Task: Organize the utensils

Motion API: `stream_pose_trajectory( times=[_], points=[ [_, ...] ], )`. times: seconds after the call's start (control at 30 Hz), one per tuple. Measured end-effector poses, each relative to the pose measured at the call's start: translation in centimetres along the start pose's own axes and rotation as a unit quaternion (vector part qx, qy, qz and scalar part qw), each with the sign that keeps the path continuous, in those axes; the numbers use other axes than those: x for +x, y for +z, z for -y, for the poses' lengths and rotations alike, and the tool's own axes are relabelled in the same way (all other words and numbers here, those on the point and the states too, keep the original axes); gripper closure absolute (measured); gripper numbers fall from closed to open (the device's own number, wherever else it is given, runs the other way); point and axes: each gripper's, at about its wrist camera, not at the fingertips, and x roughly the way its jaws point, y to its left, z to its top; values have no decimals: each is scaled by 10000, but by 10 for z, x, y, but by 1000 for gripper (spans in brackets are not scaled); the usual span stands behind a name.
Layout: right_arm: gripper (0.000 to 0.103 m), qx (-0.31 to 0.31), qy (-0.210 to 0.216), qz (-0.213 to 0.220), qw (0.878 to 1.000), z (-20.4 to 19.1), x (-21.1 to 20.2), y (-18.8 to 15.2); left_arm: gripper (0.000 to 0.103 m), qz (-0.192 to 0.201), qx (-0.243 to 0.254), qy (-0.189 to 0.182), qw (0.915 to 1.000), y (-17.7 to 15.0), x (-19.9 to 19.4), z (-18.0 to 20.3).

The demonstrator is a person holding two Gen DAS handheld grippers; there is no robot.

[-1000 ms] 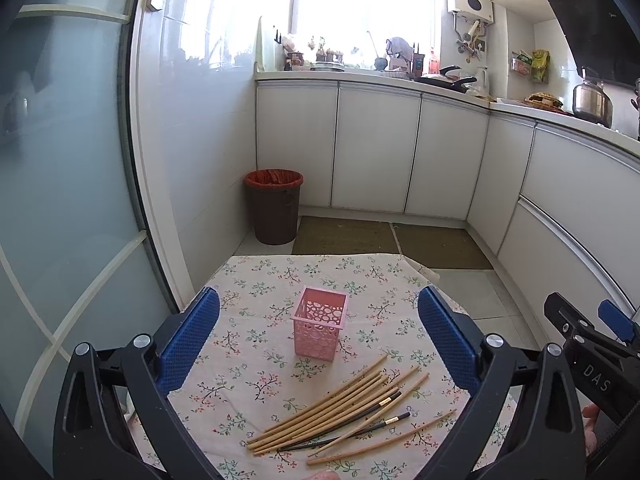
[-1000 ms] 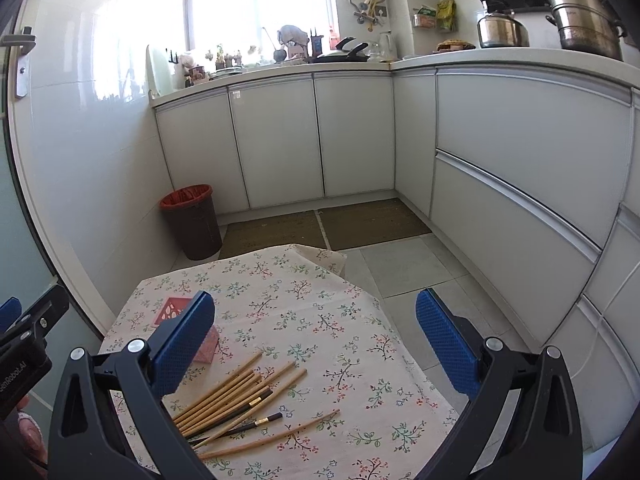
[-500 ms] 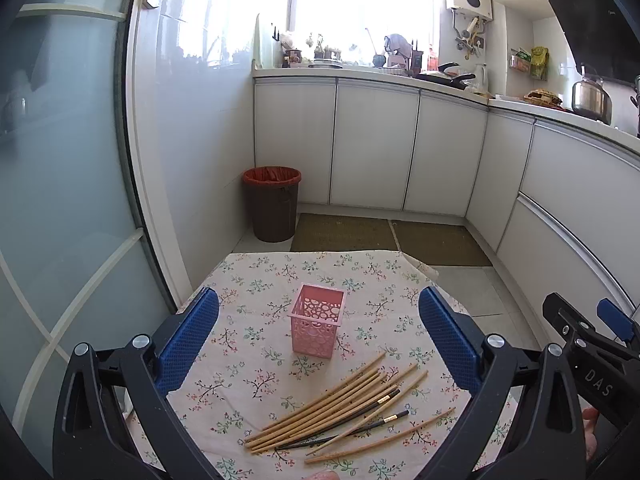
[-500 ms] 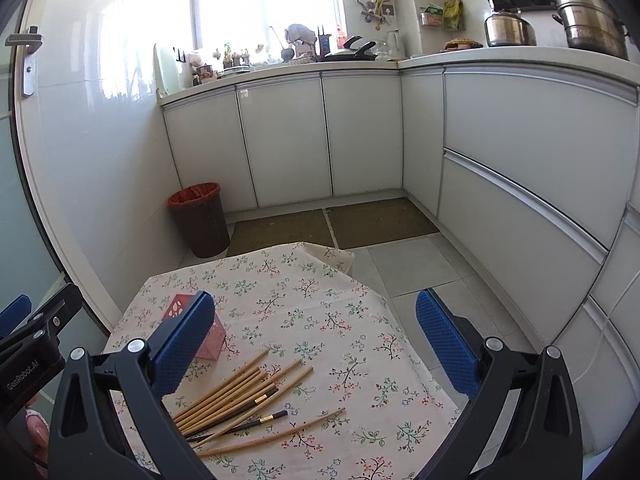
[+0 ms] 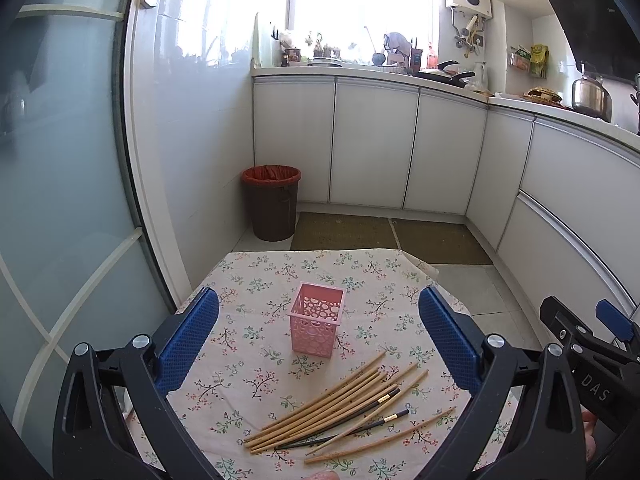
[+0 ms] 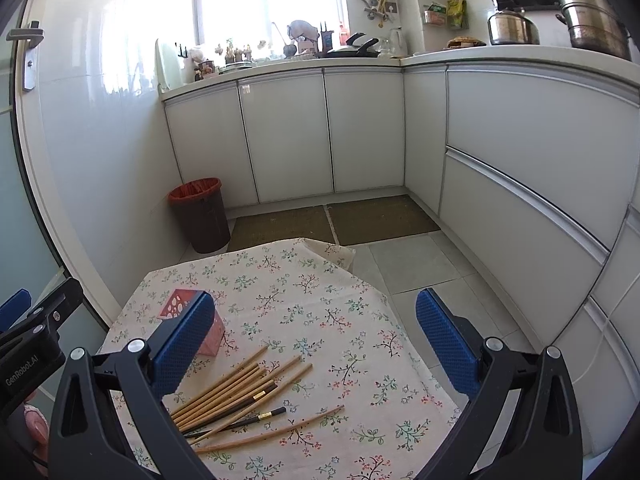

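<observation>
Left gripper [image 5: 318,334] and right gripper [image 6: 316,340]: jaws apart, holding nothing, above the table [image 5: 248,276] (floral cloth). Chopsticks [image 5: 344,404] lie loose in a fanned pile on the cloth, just in front of the upright pink holder [image 5: 316,324].

The left hand-held gripper [image 5: 319,336] is held above the desk [image 5: 256,276] with its jaws spread wide, the blue pads [image 5: 188,338] well apart and gripping nothing. The right hand-held gripper [image 6: 315,344] hovers above the desk too, jaws equally wide and empty. The two sit side by side: each shows at the edge of the other's view. A bit of the person's hand [image 6: 36,426] shows beneath the left one.
</observation>
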Motion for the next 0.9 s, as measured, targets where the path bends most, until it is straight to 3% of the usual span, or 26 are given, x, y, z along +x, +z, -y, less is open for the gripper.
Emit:
stream_pose_trajectory(
  times=[0.9],
  points=[
    [5,-38,-39,-42,10000,-1,3,2,7,-62,-1,7,10000,-1,7,-4]
  ],
)
